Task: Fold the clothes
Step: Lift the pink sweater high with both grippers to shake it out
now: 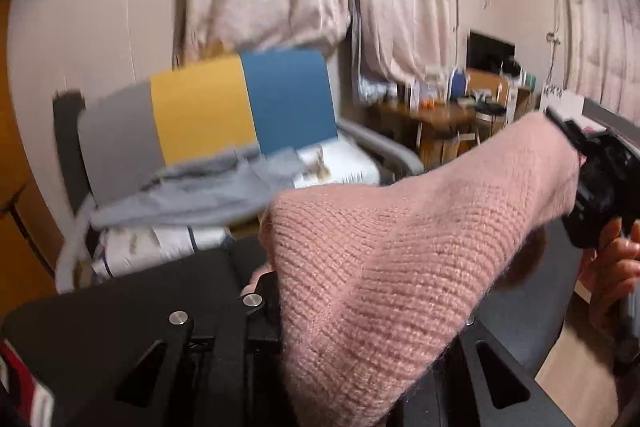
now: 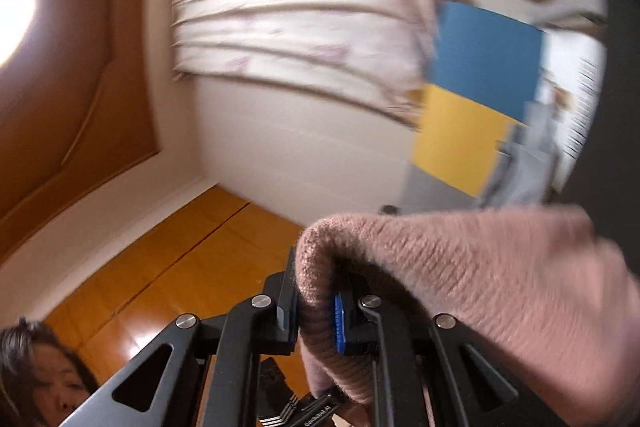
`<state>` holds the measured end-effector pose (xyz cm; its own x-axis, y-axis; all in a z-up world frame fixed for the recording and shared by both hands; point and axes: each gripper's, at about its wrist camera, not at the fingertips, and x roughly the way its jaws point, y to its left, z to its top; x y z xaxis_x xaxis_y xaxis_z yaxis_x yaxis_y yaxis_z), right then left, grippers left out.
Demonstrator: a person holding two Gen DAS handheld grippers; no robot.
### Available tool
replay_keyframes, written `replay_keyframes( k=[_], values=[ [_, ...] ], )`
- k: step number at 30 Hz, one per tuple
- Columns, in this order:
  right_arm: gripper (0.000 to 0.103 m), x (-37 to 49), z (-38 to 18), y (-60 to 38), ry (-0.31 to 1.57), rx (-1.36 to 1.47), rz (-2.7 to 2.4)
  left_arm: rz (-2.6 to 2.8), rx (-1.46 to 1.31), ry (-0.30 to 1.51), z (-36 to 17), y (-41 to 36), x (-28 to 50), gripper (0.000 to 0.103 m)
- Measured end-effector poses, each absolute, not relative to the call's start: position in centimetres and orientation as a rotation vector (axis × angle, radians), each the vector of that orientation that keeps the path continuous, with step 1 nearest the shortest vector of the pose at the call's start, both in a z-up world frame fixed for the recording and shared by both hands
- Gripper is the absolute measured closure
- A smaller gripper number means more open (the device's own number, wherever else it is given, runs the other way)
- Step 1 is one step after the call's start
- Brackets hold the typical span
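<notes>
Sweater (image 1: 400,247), pink knit, hangs stretched in the air between both grippers: left gripper (image 1: 276,291) and right gripper (image 2: 316,311) each clamp an edge. No fold shows; folding remains.

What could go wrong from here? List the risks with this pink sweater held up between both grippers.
1. The right gripper pinches only a narrow bunched edge of the pink sweater; the knit could slip free.
2. The sweater covers the left gripper, so its hold cannot be checked.
3. Both views are motion-blurred, so a fast swing might stretch the knit.
</notes>
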<state>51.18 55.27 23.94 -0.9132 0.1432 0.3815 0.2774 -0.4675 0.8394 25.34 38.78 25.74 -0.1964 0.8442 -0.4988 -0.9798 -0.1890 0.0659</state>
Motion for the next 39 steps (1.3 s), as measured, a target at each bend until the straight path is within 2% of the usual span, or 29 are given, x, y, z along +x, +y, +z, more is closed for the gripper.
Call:
replay_keyframes(
  k=[5,9,11,17,18,19,20,21,25,29,34,36,39],
  values=[
    [0.092,50.7,30.3,52.0,-1.364,-0.687,-2.538,1.743,-0.302,0.399,30.5,36.0,24.2,0.079],
    [0.092,50.3,34.3,49.4,-1.243,-0.683,-2.562,1.714,-0.316,0.386,32.1,34.2,22.9,0.076],
    [0.092,50.0,36.2,48.2,-1.186,-0.676,-2.575,1.697,-0.331,0.358,32.7,33.0,22.3,0.071],
    [0.092,48.9,40.3,45.1,-1.05,-0.628,-2.606,1.721,-0.13,0.351,34.5,28.2,24.1,0.068],
    [0.092,48.7,40.8,44.7,-1.031,-0.62,-2.61,1.72,-0.111,0.367,34.4,28.0,24.5,0.069],
    [0.092,48.5,41.2,44.2,-1.009,-0.609,-2.623,1.719,-0.118,0.376,34.2,28.0,24.6,0.075],
    [0.092,48.2,41.7,43.6,-0.987,-0.598,-2.636,1.718,-0.127,0.384,33.9,28.0,24.7,0.088],
    [0.092,48.0,42.0,43.1,-0.969,-0.585,-2.65,1.717,-0.137,0.393,33.7,28.0,24.9,0.093],
    [0.092,48.4,42.5,40.9,-0.932,-0.563,-2.672,1.697,-0.207,0.298,34.0,27.0,23.6,0.093],
    [0.092,50.4,44.3,38.1,-0.818,-0.619,-2.684,1.642,-0.185,0.18,36.8,23.0,22.9,0.093],
    [0.092,50.1,47.1,35.9,-0.671,-0.646,-2.663,1.63,-0.093,0.128,41.0,17.6,22.8,0.093],
    [0.092,48.3,47.5,36.6,-0.679,-0.603,-2.67,1.635,-0.116,0.112,42.1,16.4,22.0,0.092],
    [0.092,43.5,46.0,38.6,-0.796,-0.441,-2.704,1.687,-0.23,0.108,42.1,16.0,19.2,0.09]
  ],
)
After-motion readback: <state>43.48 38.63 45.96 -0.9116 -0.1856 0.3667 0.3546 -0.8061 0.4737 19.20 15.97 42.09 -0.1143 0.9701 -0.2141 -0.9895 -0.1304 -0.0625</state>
